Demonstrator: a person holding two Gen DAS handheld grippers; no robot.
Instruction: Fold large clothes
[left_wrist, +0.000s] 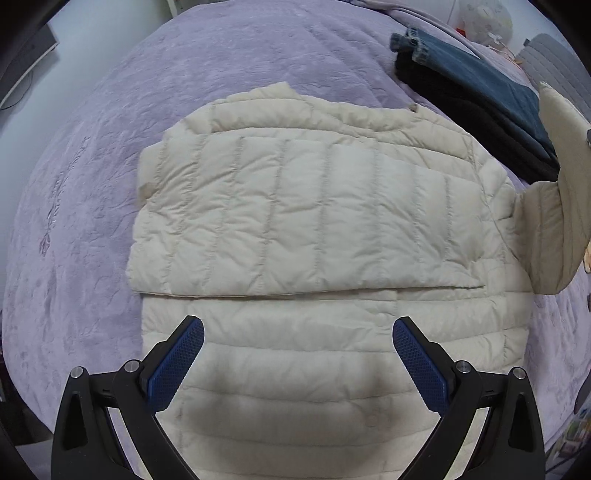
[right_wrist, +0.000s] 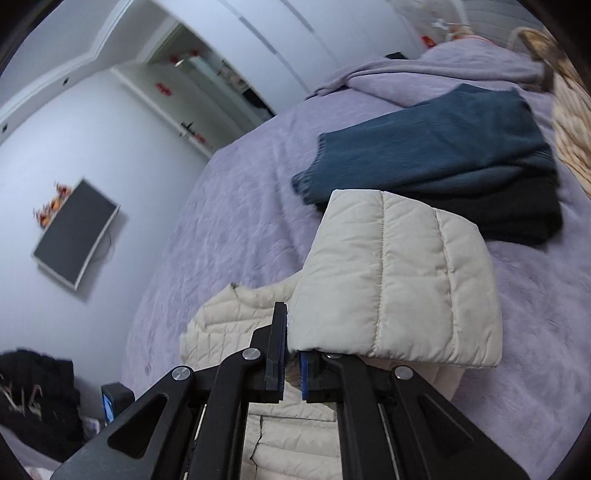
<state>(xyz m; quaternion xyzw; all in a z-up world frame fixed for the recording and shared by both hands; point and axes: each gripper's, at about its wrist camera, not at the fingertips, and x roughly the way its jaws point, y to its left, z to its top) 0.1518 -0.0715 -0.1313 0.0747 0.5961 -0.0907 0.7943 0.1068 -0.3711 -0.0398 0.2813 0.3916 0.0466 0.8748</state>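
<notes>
1. Cream quilted puffer jacket (left_wrist: 317, 229) lies flat on the lilac plush bedspread (left_wrist: 92, 206), one sleeve already folded across its body, the hem end nearest me.
2. My right gripper (right_wrist: 293, 354) has its fingers clenched on the other sleeve (right_wrist: 399, 280), pinching the cuff end so it stands lifted off the bed, near the stack of folded dark clothes (right_wrist: 443, 166).
3. My left gripper (left_wrist: 297, 354) hovers over the lower body of the jacket, its blue-padded fingers (left_wrist: 177, 362) spread wide and grasping nothing.
4. I judge the step in hand to be folding this second sleeve across the body. To do it well I would carry the cuff in a low arc over the chest, parallel to the sleeve already laid, and keep the shoulder seam as the hinge so the body does not drag.
5. My free left fingers could press the jacket near that shoulder to hold it.
6. Its shell looks smooth and slippery, puffed in stitched channels; it will likely spring back, so I would lay it down firmly before letting go.
7. Beneath it, the plush bedspread is soft and faintly embossed, likely grippy enough to hold the bottom layer.
</notes>
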